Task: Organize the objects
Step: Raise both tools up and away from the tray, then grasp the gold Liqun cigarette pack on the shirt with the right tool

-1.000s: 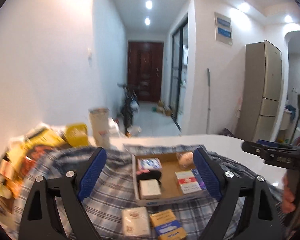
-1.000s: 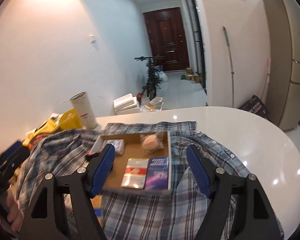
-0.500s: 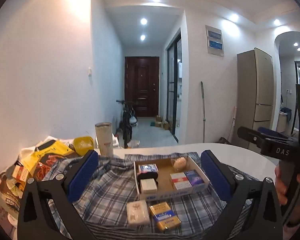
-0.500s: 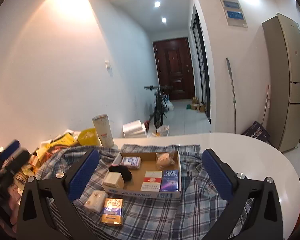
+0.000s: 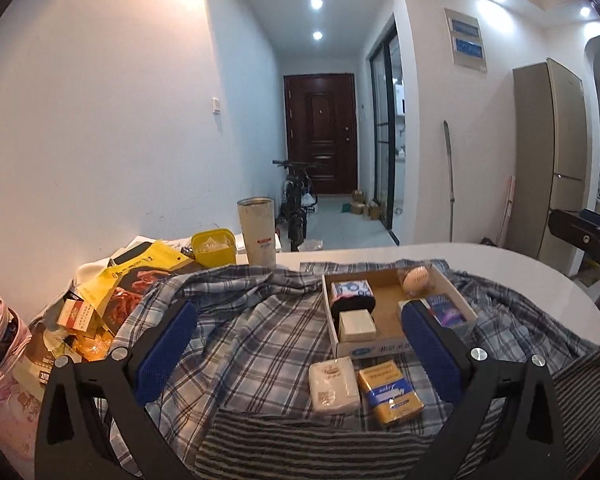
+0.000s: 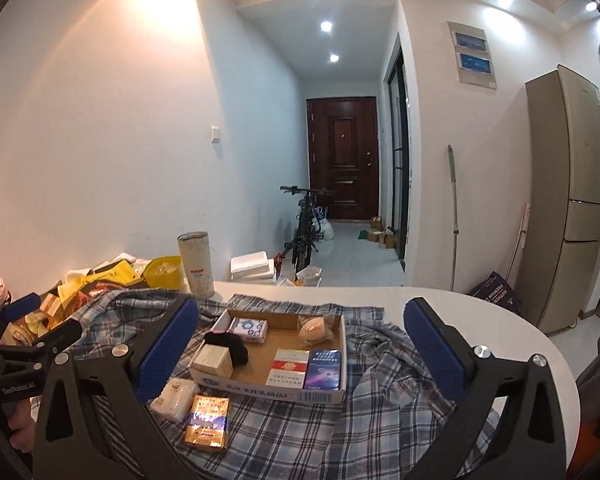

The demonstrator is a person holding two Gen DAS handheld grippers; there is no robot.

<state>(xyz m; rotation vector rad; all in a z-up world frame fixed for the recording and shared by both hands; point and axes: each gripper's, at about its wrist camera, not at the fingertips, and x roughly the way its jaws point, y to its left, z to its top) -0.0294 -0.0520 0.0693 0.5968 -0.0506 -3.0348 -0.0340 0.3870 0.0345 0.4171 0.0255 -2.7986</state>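
Left wrist view: the left gripper (image 5: pixel 298 346) is held wide open above the plaid shirt (image 5: pixel 236 320), nothing between the blue pads (image 5: pixel 168 344). A cardboard tray (image 5: pixel 374 350) sits on the shirt, just ahead and right. Inside are seen a blue-white box (image 5: pixel 350 290), a black item (image 5: pixel 354 304), a cream box (image 5: pixel 356 325), a wrapped round thing (image 5: pixel 416 278) and a blue pack (image 5: pixel 446 312), partly hidden by the right pad. Outside the tray, just in front of it, lie a white packet (image 5: pixel 334 384) and a gold pack (image 5: pixel 390 388), side by side.

Right wrist view: the right gripper (image 6: pixel 300 342) is also spread open and empty, aimed over the tray (image 6: pixel 276 390). A red-white pack (image 6: pixel 287 370) and the blue pack (image 6: pixel 324 369) lie flat together at the tray's near right. The white packet (image 6: pixel 174 394) and gold pack (image 6: pixel 207 420) are still outside, near the left pad.

Progress — judged mostly done: six items are boxed, two are left on the shirt. The clutter (image 6: pixel 100 280) by the wall is likely not part of it — cannot be told.
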